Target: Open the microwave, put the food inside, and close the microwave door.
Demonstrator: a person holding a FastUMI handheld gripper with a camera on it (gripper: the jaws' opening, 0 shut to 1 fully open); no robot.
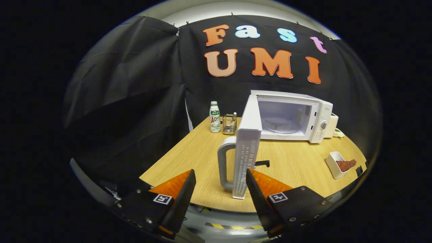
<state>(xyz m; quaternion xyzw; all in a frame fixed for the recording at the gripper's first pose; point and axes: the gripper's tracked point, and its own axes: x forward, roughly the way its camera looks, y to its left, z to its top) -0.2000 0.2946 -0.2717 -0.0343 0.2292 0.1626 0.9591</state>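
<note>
Gripper [220,185]: fingers spread wide, holding nothing | microwave [293,116] door [247,148]: swung open, handle [224,162] between fingers | food dish [337,164]: near right on table [189,158]

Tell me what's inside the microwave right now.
The microwave stands open, and its cavity holds just the glass turntable, no food. The swung-out door covers the cavity's near left corner. The gripper is open around the door's edge.

Bottle [215,117] label partly legible "AD", microwave door [247,152] print unreadable
</note>
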